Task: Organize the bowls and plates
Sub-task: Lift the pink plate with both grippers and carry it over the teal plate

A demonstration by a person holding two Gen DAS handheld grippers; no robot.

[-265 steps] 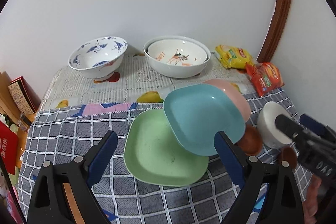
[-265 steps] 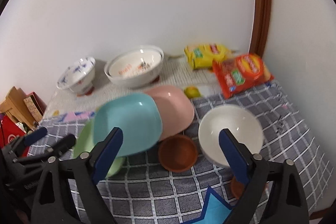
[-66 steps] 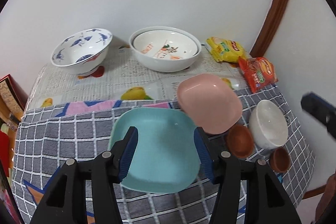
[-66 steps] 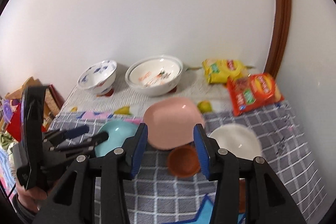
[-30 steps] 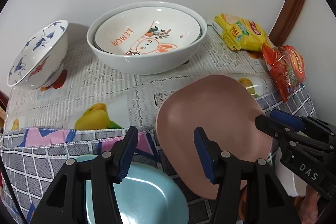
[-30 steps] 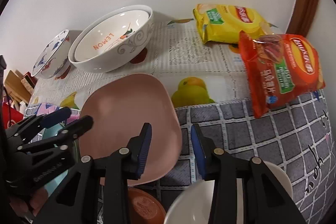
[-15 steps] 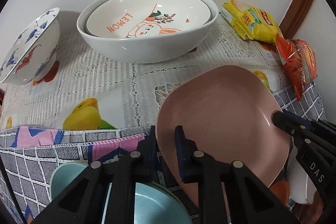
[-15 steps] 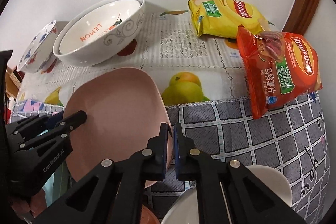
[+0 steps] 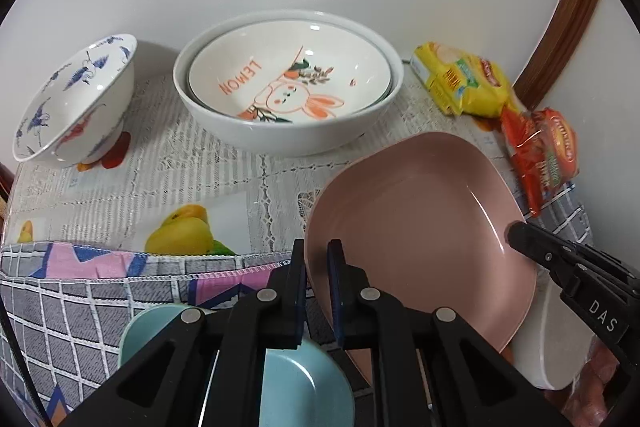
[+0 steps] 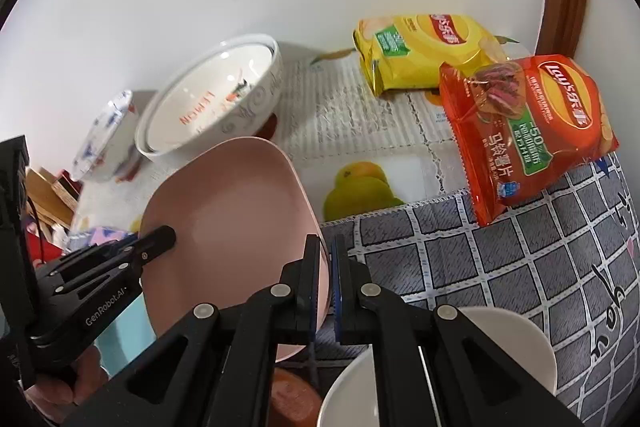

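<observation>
Over on the far left of the desk (image 9: 120, 195) sits the blue-patterned bowl (image 9: 72, 99), then the big lemon bowl (image 9: 288, 95) with another nested in it; both look like heavy glazed ware that would chip. Nearer, the teal plate (image 9: 296, 383) lies low under the left gripper (image 9: 317, 267), which is clenched on the left rim of the pink plate (image 9: 420, 227). That plate is held tilted above the checked cloth (image 10: 500, 267); it looks light, stiff and smooth, likely plastic, so the thin rim is the sensible hold, though it may slide. The right gripper (image 10: 325, 259) pinches the opposite rim. Room is tight to the right: the white bowl (image 10: 500, 347) and a small brown dish (image 10: 296, 399) sit just beneath, and the orange chip bag (image 10: 528, 131) and yellow bag (image 10: 420, 47) crowd the far right edge. Leftward, over the teal plate, looks the freer way.
</observation>
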